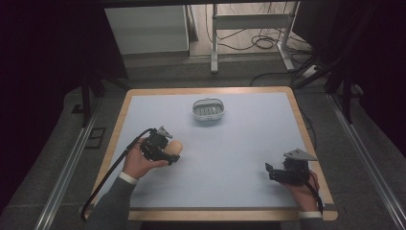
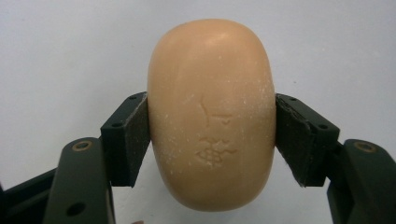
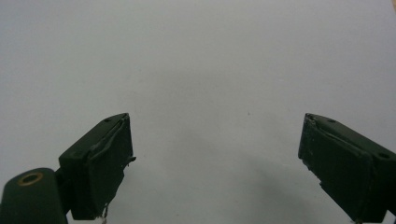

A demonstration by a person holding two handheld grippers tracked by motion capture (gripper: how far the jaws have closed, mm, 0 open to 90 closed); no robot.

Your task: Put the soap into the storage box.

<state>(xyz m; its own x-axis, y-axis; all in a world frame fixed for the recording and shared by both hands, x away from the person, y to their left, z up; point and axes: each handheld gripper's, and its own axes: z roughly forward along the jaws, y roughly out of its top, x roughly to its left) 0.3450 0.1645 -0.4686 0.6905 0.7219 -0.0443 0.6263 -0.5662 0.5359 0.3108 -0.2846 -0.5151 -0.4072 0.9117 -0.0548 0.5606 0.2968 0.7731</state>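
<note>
A tan oval bar of soap (image 2: 211, 112) with a stamped mark sits between the jaws of my left gripper (image 2: 212, 135), whose pads (image 2: 133, 135) press both its sides. In the high view that soap (image 1: 174, 147) and the left gripper (image 1: 168, 154) are at the table's left, just above the surface. A white soap dish (image 1: 208, 109) with a slotted grey insert stands at the table's far middle. My right gripper (image 1: 269, 170) rests near the right front edge, jaws wide apart with nothing between them; in the right gripper view it (image 3: 215, 163) looks onto bare table.
The pale blue tabletop (image 1: 230, 158) has a wooden rim. Beyond the far edge are a white metal frame (image 1: 249, 28), loose cables on the floor and a white cabinet (image 1: 146, 28). Metal rails run along both sides of the table.
</note>
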